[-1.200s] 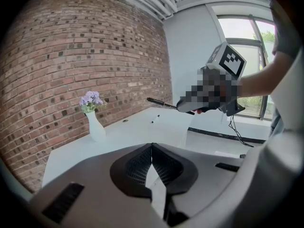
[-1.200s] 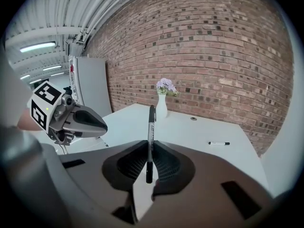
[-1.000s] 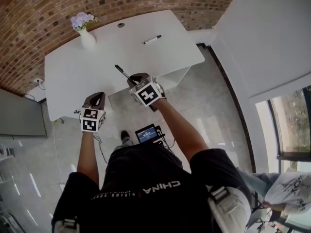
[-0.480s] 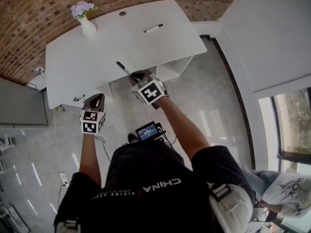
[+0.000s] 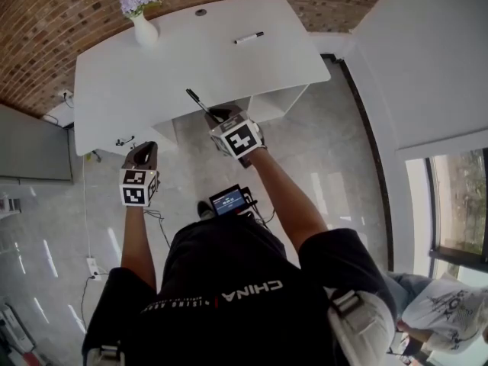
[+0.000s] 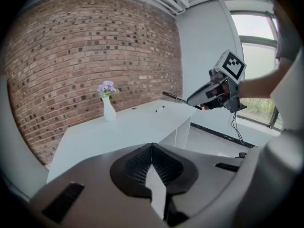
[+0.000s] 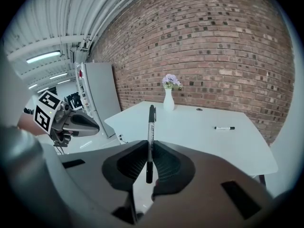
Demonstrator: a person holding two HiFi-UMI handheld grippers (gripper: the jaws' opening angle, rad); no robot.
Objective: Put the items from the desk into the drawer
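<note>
My right gripper (image 5: 216,116) is shut on a black marker (image 7: 151,133) that sticks out past the jaws, held off the near edge of the white desk (image 5: 137,90). The same marker (image 5: 197,103) points toward the desk in the head view. A second marker (image 5: 249,37) with a white body lies on the desk at the far right, also seen as a small marker (image 7: 224,128) in the right gripper view. My left gripper (image 5: 145,152) hangs below the desk's near left edge, jaws closed together with nothing between them. No drawer is visible.
A white vase with purple flowers (image 5: 142,23) stands at the desk's far left corner, by the brick wall (image 5: 46,44). A cable hole (image 5: 200,12) is at the desk's back. A grey cabinet (image 5: 30,147) stands at left. A small screen (image 5: 227,201) hangs at the person's waist.
Both grippers have drawn back from the desk toward the person; the right one still carries the black marker. The left gripper is now further off the desk edge.
</note>
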